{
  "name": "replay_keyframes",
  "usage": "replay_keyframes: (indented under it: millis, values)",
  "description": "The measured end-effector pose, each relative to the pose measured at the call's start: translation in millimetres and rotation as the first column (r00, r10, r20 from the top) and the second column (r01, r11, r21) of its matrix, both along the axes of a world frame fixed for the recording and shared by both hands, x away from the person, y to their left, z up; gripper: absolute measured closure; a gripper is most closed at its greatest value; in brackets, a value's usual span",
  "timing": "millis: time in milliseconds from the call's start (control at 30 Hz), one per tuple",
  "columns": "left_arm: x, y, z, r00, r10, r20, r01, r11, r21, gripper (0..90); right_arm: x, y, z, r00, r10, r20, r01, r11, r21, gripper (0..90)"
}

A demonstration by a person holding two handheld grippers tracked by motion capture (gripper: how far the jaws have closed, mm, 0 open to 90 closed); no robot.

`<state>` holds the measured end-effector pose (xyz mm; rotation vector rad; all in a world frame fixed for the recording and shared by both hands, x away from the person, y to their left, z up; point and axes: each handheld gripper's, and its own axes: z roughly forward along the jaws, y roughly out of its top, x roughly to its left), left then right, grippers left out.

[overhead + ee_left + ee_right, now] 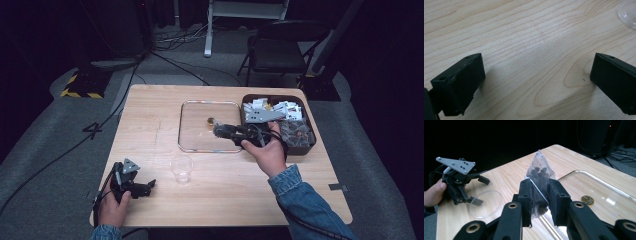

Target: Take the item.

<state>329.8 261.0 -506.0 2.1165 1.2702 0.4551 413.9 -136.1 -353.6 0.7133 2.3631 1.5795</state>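
Sachet pinched in your right hand-held gripper

Your right hand-held gripper (540, 202) has its jaws pressed together on a translucent mesh tea sachet (539, 173), which stands up between the pads and rises above them to a point. The sachet is pyramid-shaped, see-through, with dark clumps of leaf showing inside and a thin white string running down across its face. In the high view that right hand-held gripper (220, 131) sits level over the near right edge of the clear glass lid (195, 106), jaws pointing left, with the lid's small brass knob (211, 120) just beyond its tips. Behind your right hand (267, 152), and touching distance from it, is the dark bin (308, 148) of white packets.

Your right forearm, in a denim sleeve (300, 192), reaches in from the lower right, wrist bent left.

Your left hand-held gripper (142, 186) lies near the front left of the tabletop (160, 100), jaws standing wide apart over bare wood with nothing between them. A clear plastic cup (181, 168) stands just beyond its tips, to their right, well apart from the sachet.
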Motion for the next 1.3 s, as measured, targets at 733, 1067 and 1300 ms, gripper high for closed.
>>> replay_keyframes:
  millis: [733,1067,1300]
  values:
    - [0.2,-0.2,0.0,1.0,0.001,-0.001,-0.001,1.0,-0.002,0.0,-26.7,63.9,-26.8,0.9961,0.083,-0.031,-0.083,0.996,-0.018,74.0]
    - [0.2,-0.2,0.0,1.0,0.0,-0.001,0.0,1.0,-0.002,0.1,-32.6,83.7,-43.6,0.9899,0.134,-0.046,-0.135,0.99,-0.028,73.9]
    - [0.2,-0.2,0.0,1.0,0.001,-0.001,-0.001,1.0,-0.002,0.1,-34.4,92.4,-56.1,0.9872,0.148,-0.061,-0.15,0.988,-0.038,73.9]
